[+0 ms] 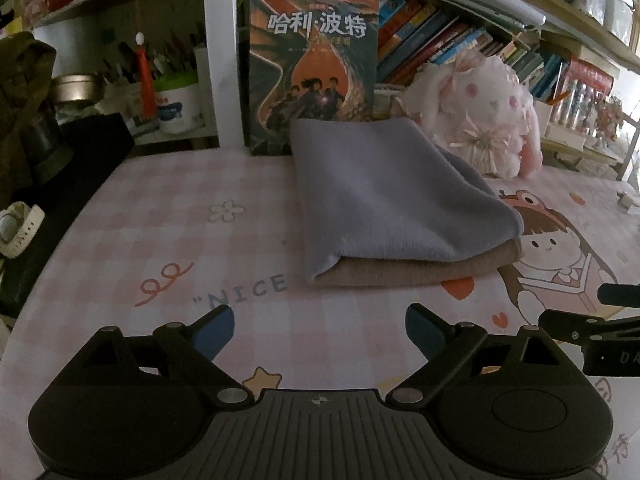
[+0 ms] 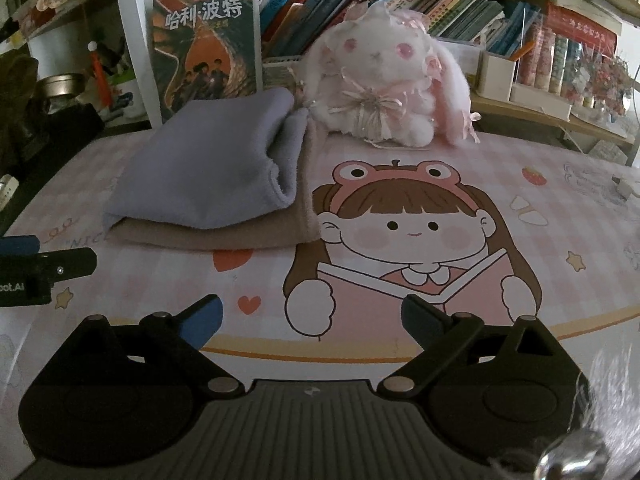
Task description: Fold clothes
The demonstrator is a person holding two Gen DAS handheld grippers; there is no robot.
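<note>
A folded lavender cloth [image 1: 392, 196] lies on top of a folded tan cloth [image 1: 404, 270] on the pink checked desk mat [image 1: 168, 240]. In the right wrist view the same pile shows at the left, lavender cloth [image 2: 208, 168] over tan cloth [image 2: 224, 236]. My left gripper [image 1: 320, 330] hovers over the mat just in front of the pile, open, nothing between its blue-padded fingers. My right gripper [image 2: 312, 320] stands open over the cartoon girl print [image 2: 408, 236], to the right of the pile and apart from it. Each gripper shows at the edge of the other's view.
A white and pink plush rabbit [image 2: 384, 80] sits behind the pile. A large book [image 1: 314, 68] stands against the shelf of books [image 1: 460, 44]. A watch [image 1: 18, 230] and dark objects lie at the left edge. Jars and cups fill the left shelf.
</note>
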